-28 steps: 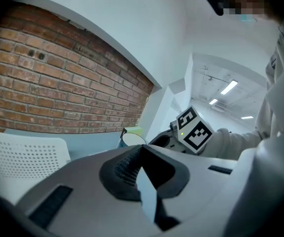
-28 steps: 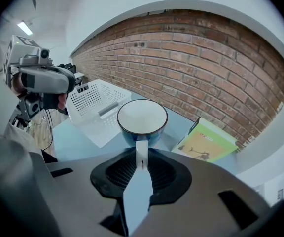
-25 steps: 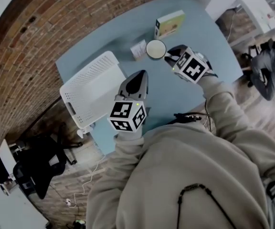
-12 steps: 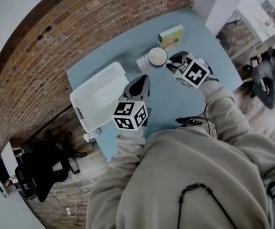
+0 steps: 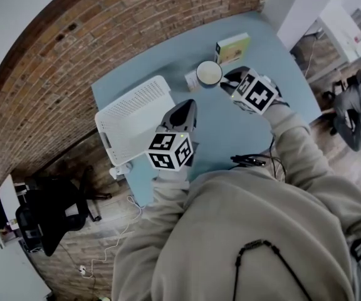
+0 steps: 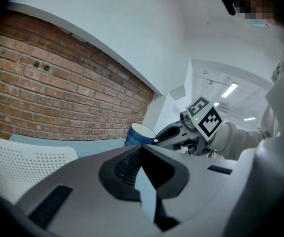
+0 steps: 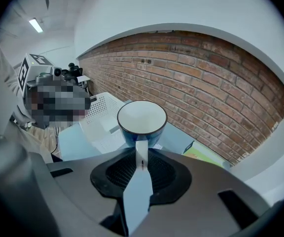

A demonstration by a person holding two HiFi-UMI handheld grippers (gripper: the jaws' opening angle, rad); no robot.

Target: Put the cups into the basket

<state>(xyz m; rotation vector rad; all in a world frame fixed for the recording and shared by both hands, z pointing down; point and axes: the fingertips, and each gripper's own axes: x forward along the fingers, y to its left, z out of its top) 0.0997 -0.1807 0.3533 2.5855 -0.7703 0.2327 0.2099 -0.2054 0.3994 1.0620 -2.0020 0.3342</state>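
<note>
Tabletop in pale blue (image 5: 230,130) stands against a brick wall (image 5: 105,36), and a white perforated basket (image 5: 136,115) sits on its left part, near the wall. To the right of the basket and apart from it is the cup (image 5: 209,73), blue outside and white inside, upright with its mouth up. The right gripper (image 5: 225,79) has the cup by its handle. In the right gripper view the jaws are pressed together on that narrow white handle, and the cup (image 7: 142,122) hangs just past the tips of the gripper (image 7: 141,154), with the basket (image 7: 100,113) behind it to the left. Whether the cup's base touches the table cannot be told. A small white object (image 5: 192,79), too small to identify, lies just beside the cup on the basket's side. A green and yellow box (image 5: 232,47) lies on the table beyond the cup. The left gripper (image 5: 183,103) is over the table near the basket's right edge. In its own view the jaws of the left gripper (image 6: 141,148) meet at the tips with nothing between them, and the cup (image 6: 140,135) shows beyond them.
</note>
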